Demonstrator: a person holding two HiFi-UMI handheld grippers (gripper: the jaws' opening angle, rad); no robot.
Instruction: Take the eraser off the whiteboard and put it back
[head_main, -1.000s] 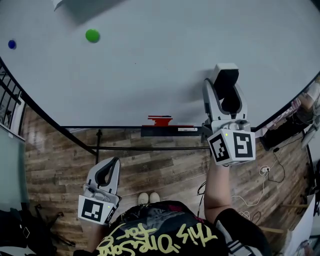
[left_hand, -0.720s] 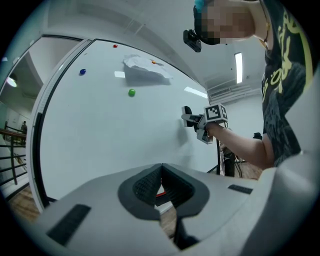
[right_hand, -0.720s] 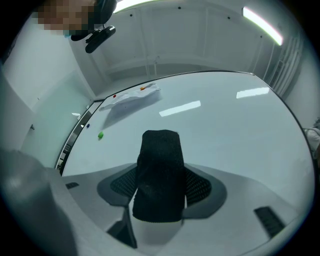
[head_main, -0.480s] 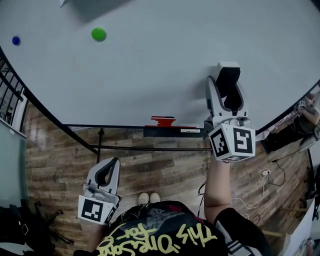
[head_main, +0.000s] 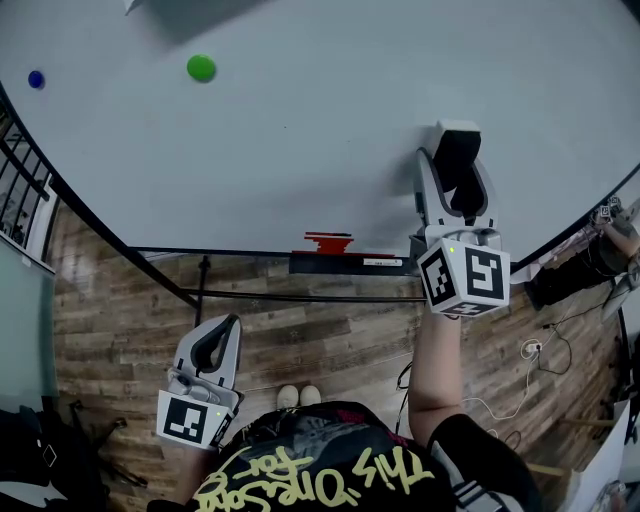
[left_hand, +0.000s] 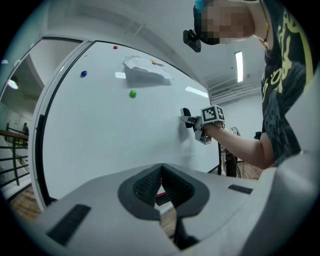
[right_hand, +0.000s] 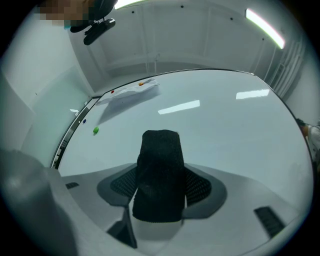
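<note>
A big white whiteboard (head_main: 300, 150) on a stand fills the view above a wood-plank floor (head_main: 330, 335). Near the board's lower right edge, the right gripper (head_main: 455, 188) pinches the black felt block eraser (head_main: 457, 152), its far end pointing at the board. Over the last second that gripper has crept only slightly up and rightward with the eraser still clamped, so putting it back looks unfinished. The left gripper (head_main: 213, 340) hangs low, jaws pressed together on nothing.

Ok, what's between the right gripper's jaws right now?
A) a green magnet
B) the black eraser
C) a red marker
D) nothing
B: the right gripper view shows the black eraser clamped between the jaws of the right gripper, in front of the whiteboard.
</note>
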